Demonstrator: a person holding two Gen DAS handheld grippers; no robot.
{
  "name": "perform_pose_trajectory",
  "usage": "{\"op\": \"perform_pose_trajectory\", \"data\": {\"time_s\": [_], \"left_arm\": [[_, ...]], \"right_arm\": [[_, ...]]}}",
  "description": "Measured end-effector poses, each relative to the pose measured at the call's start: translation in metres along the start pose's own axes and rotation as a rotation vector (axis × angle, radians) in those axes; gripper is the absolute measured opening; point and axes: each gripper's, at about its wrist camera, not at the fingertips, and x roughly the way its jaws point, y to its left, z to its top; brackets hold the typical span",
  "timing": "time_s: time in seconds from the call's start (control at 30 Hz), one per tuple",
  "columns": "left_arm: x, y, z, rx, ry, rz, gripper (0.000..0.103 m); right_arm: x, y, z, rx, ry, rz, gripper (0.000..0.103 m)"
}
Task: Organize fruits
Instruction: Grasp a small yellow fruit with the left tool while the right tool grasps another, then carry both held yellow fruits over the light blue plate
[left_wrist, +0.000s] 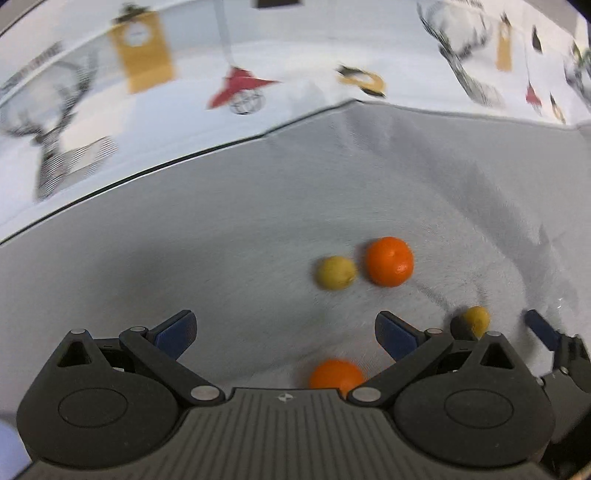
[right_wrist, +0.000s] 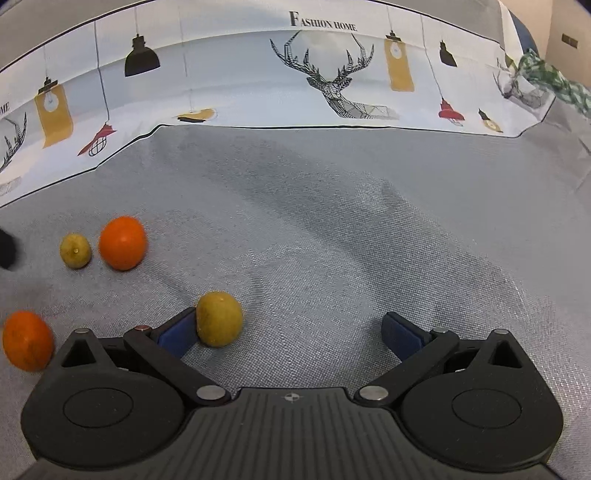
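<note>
Grey cloth (right_wrist: 332, 229), perhaps deer-print backdrop (right_wrist: 332, 88)

Left wrist view is smeared with blur, the near orange (left_wrist: 336, 373) half hidden behind the gripper body at six o'clock, and a dark shape (right_wrist: 6, 248) is cut off at nine o'clock.

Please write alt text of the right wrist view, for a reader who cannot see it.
The right tongs are open over a grey cloth, with a yellow-green fruit beside their left fingertip. Further left lie two oranges and a smaller yellow-green fruit. A printed cloth with deer and lamps runs along the back.
</note>
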Motion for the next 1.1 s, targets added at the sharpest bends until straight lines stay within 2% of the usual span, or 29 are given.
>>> {"op": "perform_pose_trajectory", "data": {"time_s": [0.17,0.33,0.37,0.4,0.43,0.47,0.5,0.6,0.77,1.0,1.1], "left_arm": [[0.02,-0.021,0.01,0.102,-0.007,0.038,0.103],[0.039,-0.028,0.017,0.169,-0.005,0.069,0.1],[0.041,-0.027,0.017,0.171,-0.007,0.069,0.086],[0.043,-0.027,0.018,0.171,-0.002,0.052,0.07],[0.04,-0.027,0.02,0.167,-0.008,0.03,0.06],[0.037,-0.029,0.021,0.175,-0.016,0.023,0.029],[0.035,-0.032,0.022,0.197,-0.014,0.027,0.029],[0.028,-0.033,0.019,0.208,-0.035,0.039,0.029],[-0.004,-0.021,-0.004,0.159,-0.043,0.05,0.029],[-0.091,0.02,-0.076,0.062,-0.041,0.134,0.029],[-0.133,0.039,-0.11,0.027,-0.049,0.175,0.029]], "right_arm": [[-0.006,0.004,0.001,-0.007,0.003,0.016,0.088],[-0.011,0.01,0.002,-0.033,-0.006,0.054,0.063],[-0.012,0.012,0.002,-0.04,-0.009,0.058,0.06],[-0.012,0.013,0.003,-0.046,-0.012,0.064,0.052],[-0.013,0.014,0.003,-0.051,-0.014,0.07,0.042],[-0.014,0.016,0.003,-0.057,-0.017,0.075,0.034],[-0.015,0.016,0.004,-0.057,-0.021,0.079,0.026],[-0.016,0.011,0.007,-0.013,-0.034,0.079,0.026],[-0.019,-0.005,0.012,0.073,-0.12,0.009,0.026],[-0.025,-0.011,0.013,0.128,-0.18,-0.037,0.026],[-0.045,-0.005,0.014,0.135,-0.203,-0.051,0.026]]}}
